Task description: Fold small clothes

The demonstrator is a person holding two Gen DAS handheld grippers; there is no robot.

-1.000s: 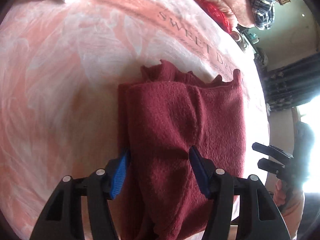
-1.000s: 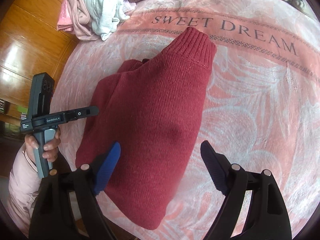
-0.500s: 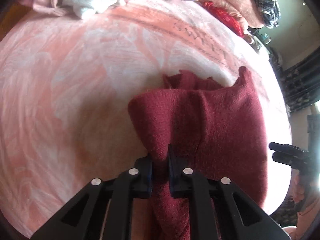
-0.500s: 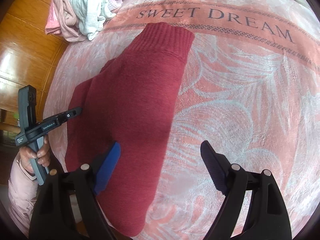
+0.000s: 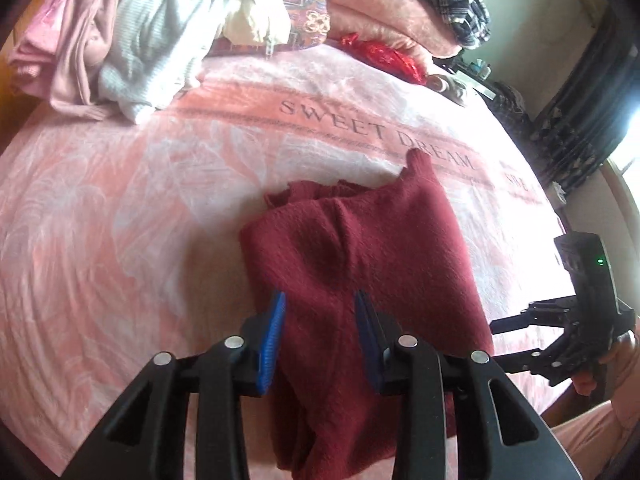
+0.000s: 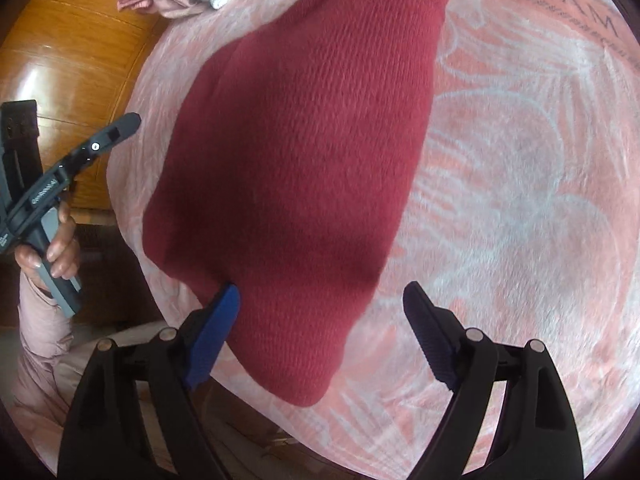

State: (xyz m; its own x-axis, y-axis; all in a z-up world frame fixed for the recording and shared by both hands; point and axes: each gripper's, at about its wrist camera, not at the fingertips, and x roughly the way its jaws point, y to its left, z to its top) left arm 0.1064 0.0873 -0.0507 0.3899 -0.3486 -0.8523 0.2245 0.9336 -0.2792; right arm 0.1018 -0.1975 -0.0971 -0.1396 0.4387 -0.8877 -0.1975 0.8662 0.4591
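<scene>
Left black two-finger gripper with blue pads (image 5: 320, 334): jaws parted, nothing clamped. Right black two-finger gripper with blue pads (image 6: 322, 312): jaws spread wide, nothing between them.

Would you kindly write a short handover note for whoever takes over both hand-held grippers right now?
Left hand-held gripper: open, blue pads either side of a ridge of the dark red sweater, not clamping it.
Right hand-held gripper: open, holding nothing, hovering over the sweater's near end.
The sweater lies folded lengthwise into a narrow strip on the pink SWEET DREAM blanket, ribbed end toward the lettering.
Done: lengthwise fold.
Left: probably fold it across into a compact bundle, then take the next piece from the pile of unfolded clothes at the blanket's far corner.
</scene>
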